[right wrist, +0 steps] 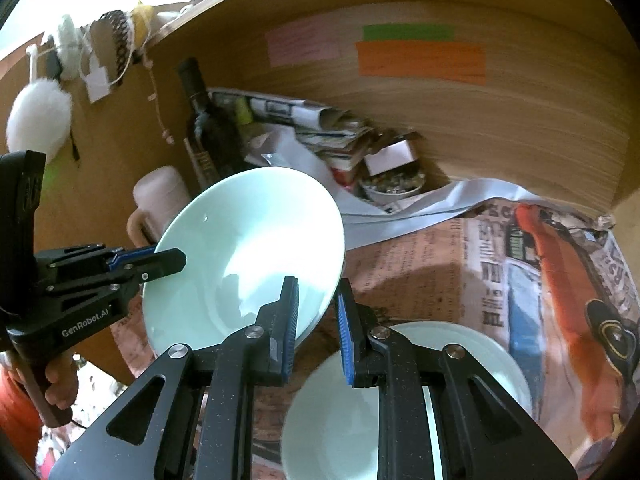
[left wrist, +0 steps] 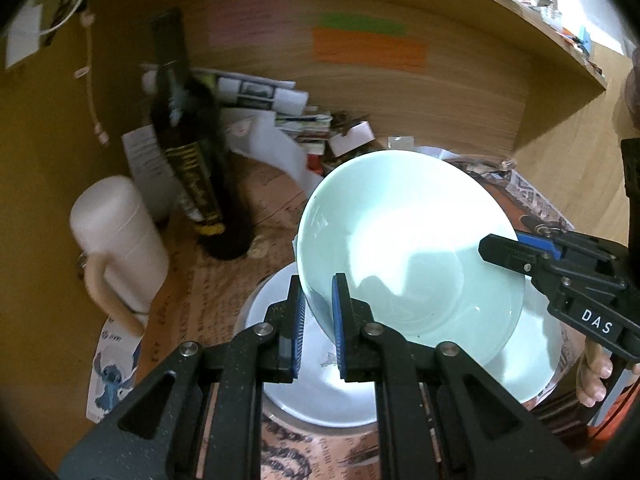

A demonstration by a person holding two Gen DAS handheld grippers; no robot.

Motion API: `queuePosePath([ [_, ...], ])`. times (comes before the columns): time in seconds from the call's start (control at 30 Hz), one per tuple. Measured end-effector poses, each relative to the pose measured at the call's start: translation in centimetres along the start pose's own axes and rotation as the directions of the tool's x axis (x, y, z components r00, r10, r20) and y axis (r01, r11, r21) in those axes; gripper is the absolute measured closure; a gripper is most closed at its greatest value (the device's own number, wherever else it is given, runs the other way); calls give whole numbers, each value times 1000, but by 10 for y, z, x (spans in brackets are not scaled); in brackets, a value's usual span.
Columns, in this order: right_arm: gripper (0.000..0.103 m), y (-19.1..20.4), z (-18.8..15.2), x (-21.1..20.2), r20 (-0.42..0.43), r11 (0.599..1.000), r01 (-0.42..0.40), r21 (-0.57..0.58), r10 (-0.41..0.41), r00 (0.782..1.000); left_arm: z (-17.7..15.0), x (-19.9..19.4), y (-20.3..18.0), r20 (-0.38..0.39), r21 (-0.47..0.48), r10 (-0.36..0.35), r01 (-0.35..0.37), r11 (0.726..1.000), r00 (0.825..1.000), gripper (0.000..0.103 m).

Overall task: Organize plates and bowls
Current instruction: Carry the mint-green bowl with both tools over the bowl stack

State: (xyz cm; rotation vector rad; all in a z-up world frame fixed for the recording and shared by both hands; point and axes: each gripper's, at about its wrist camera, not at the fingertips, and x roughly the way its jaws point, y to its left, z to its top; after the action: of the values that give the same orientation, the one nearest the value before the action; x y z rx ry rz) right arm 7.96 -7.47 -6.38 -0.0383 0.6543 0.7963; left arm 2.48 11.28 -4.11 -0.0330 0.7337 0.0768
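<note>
Containers:
- Pale green bowl (left wrist: 408,248), held tilted above the table (right wrist: 420,264), which is covered in newspaper. Interior empty and glossy, with strong glare.
- White plate (left wrist: 320,380) lying flat on the table, directly below the raised bowl. A small speck or chip near its middle in the left wrist view; too blurred to identify.
- Second pale bowl (right wrist: 340,412) resting inside the plate (right wrist: 508,360) in the right wrist view, empty as far as visible behind the fingers.
- Small round dish (right wrist: 394,184) at the back near the wooden wall, filled with small mixed pieces.
- White lidded jug (left wrist: 120,240) with handle, standing left of the dark bottle (left wrist: 188,152); contents not visible.

Tool state:
- Left gripper (left wrist: 319,320): clenched on the near left rim of the pale green bowl, blue pads pressing the wall from inside and outside.
- Right gripper (right wrist: 318,320): clamped on the opposite rim of the same bowl, one blue pad inside, one outside.

Position of task item relative to tools:
- Bowl suspended between both grippers, gripped at two opposite edges, clear of the plate beneath.
- Bowl opening tipped toward the cameras.
- A hand (left wrist: 596,376) visible at the handle of the right gripper; another hand (right wrist: 60,388) at the handle of the left.
</note>
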Motion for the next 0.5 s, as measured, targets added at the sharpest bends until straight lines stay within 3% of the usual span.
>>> queuePosePath([
  [0.5,86,30,-12,25,-83,998,-34,-50,30,996,-31,-3,24,-27,-19,76,-77,997,997,91],
])
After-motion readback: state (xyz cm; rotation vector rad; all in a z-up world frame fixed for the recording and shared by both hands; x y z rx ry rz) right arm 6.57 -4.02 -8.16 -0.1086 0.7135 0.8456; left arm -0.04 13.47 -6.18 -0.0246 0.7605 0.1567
